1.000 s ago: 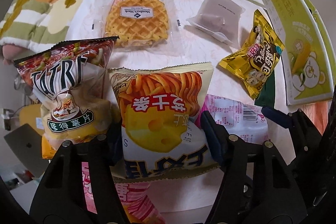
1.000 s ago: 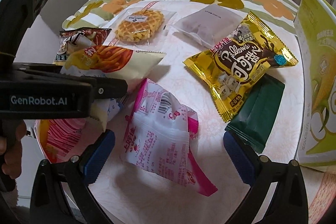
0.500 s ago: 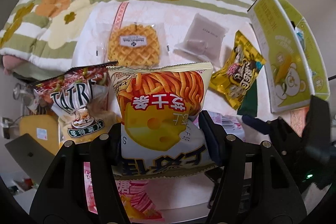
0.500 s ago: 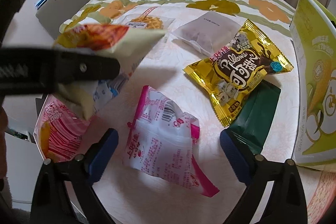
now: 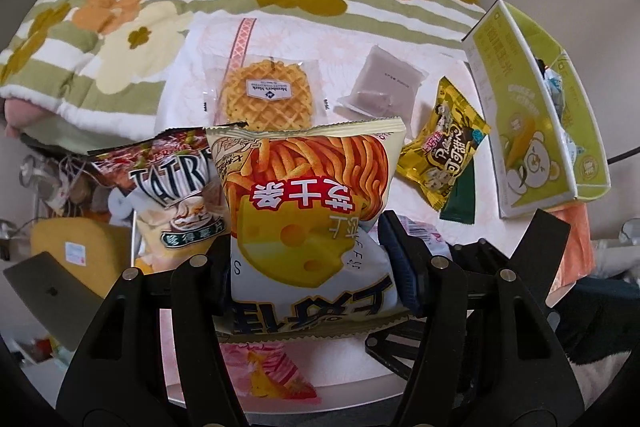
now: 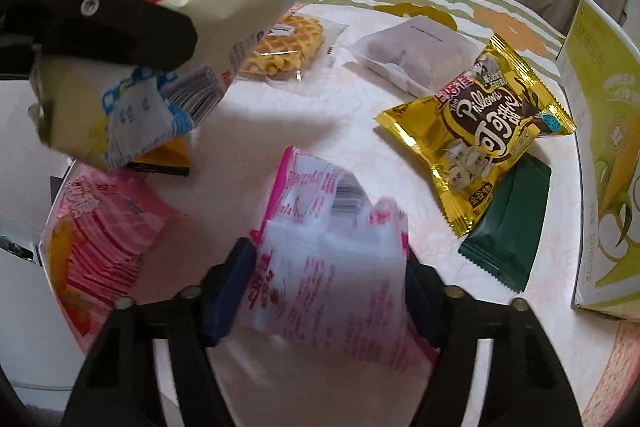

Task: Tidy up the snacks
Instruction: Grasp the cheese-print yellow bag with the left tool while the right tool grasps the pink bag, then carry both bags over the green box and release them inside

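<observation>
The left claw is clenched on the cheese-stick bag, gripping its lower half from both sides. The bag stands upright between the fingers with its long axis pointing away from the claw; in the right wrist view it hangs clear above the surface, up and to the left of the pink-and-white packet. It is a puffy cream bag printed with orange sticks, a yellow cheese wedge and red lettering, and its print reads upside down from this camera.

The right claw is closed on the pink-and-white packet, pads pressing its two sides. The picture is blurred there, so I cannot tell whether the packet is lifted or resting on the surface. It is soft, crumpled film with a pink edge and a barcode.

The likely goal is the green box, standing open at the far right edge of the surface. From the cheese-stick bag it lies to the right and a little farther off, past the yellow packet and the dark green packet. The right claw is the nearer of the two, so its packet probably goes in first, while the left must cross over the other snacks.
</observation>
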`<state>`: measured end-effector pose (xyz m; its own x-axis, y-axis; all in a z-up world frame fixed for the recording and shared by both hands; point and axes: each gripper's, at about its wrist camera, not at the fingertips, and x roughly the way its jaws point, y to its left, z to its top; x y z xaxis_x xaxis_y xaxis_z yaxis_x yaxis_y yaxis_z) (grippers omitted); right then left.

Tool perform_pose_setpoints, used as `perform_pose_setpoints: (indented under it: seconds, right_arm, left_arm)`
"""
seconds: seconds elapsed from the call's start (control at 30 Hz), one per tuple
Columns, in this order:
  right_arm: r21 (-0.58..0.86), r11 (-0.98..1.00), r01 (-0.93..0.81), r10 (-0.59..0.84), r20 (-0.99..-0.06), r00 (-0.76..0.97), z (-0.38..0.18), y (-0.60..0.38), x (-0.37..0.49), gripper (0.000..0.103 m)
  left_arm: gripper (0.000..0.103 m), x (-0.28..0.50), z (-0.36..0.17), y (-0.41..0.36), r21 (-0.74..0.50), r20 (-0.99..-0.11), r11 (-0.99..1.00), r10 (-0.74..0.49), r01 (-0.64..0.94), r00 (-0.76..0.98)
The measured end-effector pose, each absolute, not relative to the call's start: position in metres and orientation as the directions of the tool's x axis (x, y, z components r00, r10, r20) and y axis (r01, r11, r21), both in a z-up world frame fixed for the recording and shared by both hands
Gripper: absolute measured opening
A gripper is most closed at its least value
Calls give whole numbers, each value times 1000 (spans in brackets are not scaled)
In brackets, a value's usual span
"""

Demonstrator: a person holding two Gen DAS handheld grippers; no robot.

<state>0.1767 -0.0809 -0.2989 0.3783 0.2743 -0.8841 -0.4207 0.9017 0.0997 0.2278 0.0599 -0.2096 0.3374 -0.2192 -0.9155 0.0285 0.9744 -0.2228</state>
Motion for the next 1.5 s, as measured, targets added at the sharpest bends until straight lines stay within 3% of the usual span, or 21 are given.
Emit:
perform_pose_setpoints:
  seconds: [0.13, 0.83, 1.17, 1.5]
  right_arm:
    - [110, 905, -411, 285, -874, 393, -286, -81, 170, 47]
    - [177, 969, -172, 246, -748, 616, -126, -158, 167, 46]
    - [212, 970, -122, 239, -713, 659, -96, -258, 179, 46]
    - [222, 972, -78, 220, -744, 630, -111, -383, 204, 46]
  left_arm:
    - [58, 221, -197, 65, -224, -905, 974, -223, 41, 362]
    - [58, 222, -92, 55, -310, -773, 930, -368, 199, 516]
    - [58, 239, -61, -45, -320, -721, 909, -416, 266, 554]
    - [58, 266, -91, -170, -331, -752, 904, -426, 269, 503]
